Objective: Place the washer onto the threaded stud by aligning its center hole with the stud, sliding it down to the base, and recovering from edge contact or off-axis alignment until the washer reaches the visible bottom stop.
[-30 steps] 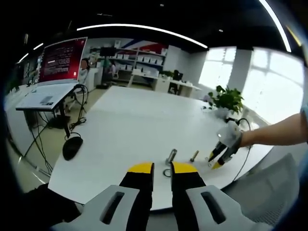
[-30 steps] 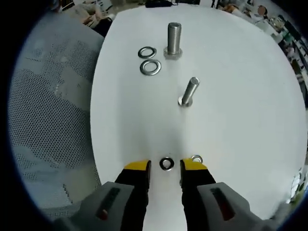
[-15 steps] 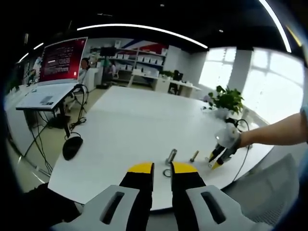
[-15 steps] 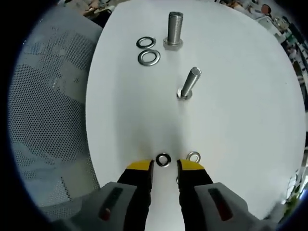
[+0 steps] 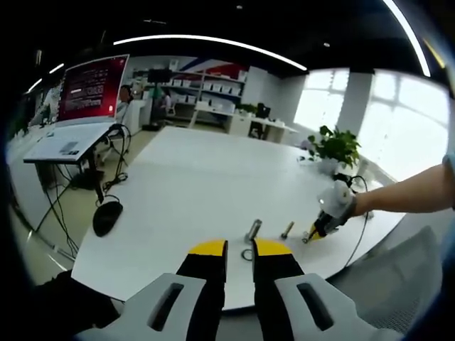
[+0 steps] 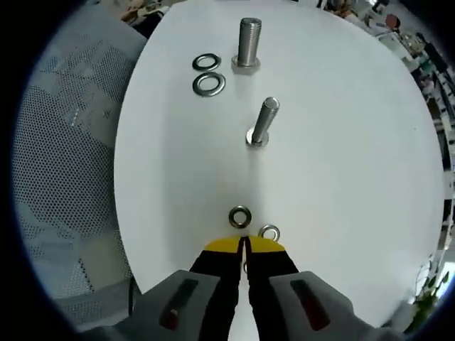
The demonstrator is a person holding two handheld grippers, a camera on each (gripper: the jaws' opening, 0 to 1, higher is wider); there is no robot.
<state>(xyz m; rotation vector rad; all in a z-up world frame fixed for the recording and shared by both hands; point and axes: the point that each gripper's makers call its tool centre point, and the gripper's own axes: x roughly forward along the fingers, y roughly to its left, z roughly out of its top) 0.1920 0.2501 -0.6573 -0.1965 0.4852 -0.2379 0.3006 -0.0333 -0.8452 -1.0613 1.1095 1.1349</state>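
Note:
In the right gripper view a large threaded stud (image 6: 246, 44) stands upright on its nut on the white table (image 6: 341, 142). Two large washers (image 6: 210, 84) lie left of it. A thinner bolt (image 6: 261, 124) stands head-down nearer me. Two small washers (image 6: 239, 216) (image 6: 269, 231) lie flat just beyond my right gripper (image 6: 245, 245), whose jaws are shut together; I see nothing held at the tips. In the left gripper view my left gripper (image 5: 240, 249) hovers slightly open and empty before the table edge, with the large stud (image 5: 253, 231) and thin bolt (image 5: 286, 229) beyond it.
A grey mesh chair (image 6: 64, 163) sits close along the table's left edge. In the left gripper view the right gripper (image 5: 313, 235) touches down by the thin bolt, held by an arm (image 5: 405, 195) from the right. A potted plant (image 5: 334, 145) stands far back.
My right gripper's jaws have closed from open, and the small washer that lay between the tips now lies just ahead of them. The left gripper has stayed still.

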